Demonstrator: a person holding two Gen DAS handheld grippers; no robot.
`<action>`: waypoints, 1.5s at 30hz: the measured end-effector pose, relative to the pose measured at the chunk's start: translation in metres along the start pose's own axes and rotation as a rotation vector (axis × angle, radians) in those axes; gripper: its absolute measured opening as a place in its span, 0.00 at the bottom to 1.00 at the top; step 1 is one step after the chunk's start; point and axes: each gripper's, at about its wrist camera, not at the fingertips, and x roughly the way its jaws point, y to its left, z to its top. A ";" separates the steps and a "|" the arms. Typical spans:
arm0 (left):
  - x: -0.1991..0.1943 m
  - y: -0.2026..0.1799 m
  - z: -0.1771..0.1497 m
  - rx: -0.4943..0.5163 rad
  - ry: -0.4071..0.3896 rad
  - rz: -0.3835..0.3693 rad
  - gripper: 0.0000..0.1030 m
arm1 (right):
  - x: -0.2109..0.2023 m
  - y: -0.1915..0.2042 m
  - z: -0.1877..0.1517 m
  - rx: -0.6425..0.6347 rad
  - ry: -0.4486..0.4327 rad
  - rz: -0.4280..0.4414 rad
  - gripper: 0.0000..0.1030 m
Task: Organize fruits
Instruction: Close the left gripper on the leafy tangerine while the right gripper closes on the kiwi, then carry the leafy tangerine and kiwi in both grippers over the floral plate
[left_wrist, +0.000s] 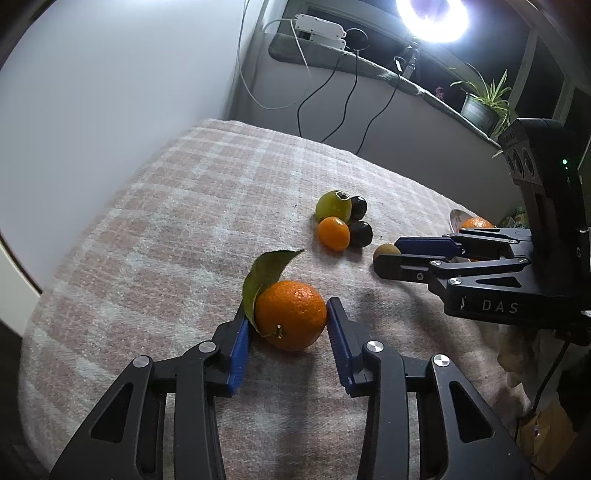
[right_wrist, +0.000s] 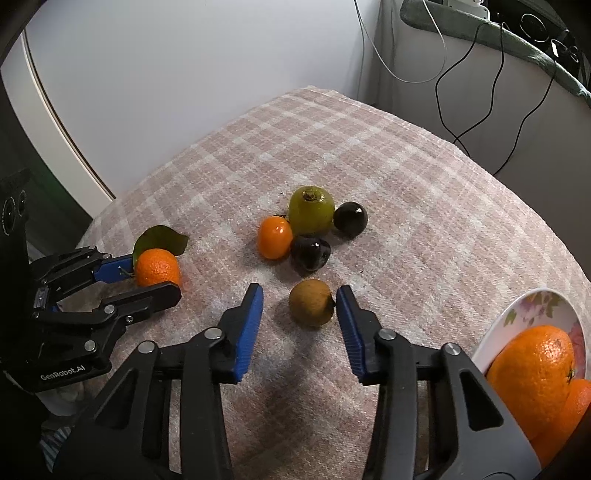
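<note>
1. Left gripper (left_wrist: 290, 325) clamps the leafy mandarin (left_wrist: 290, 315) on the checked cloth (left_wrist: 166, 206), pads on both flanks; lift straight up so the leaf (left_wrist: 266, 275) doesn't snag.
2. Right gripper (right_wrist: 300, 308) brackets the small brown fruit (right_wrist: 311, 302), right pad touching, left pad clear; close evenly. It is roundish, with no clear long axis.
3. Beyond, the fruit cluster (right_wrist: 310, 232) waits; the plate (right_wrist: 532, 306) holds oranges.

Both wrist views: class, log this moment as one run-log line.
left gripper: pads touching leafy mandarin | right gripper: open around brown fruit, one pad touching | plate: holds oranges | cluster: four fruits untouched
</note>
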 end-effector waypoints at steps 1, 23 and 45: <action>0.000 0.000 0.000 0.000 0.000 -0.001 0.36 | 0.000 -0.001 0.000 0.002 0.001 -0.001 0.36; -0.002 0.000 0.000 0.001 -0.004 0.000 0.36 | 0.008 -0.006 -0.002 0.009 0.008 -0.027 0.26; -0.003 -0.066 0.018 0.075 -0.034 -0.118 0.36 | -0.099 -0.058 -0.025 0.089 -0.176 -0.046 0.25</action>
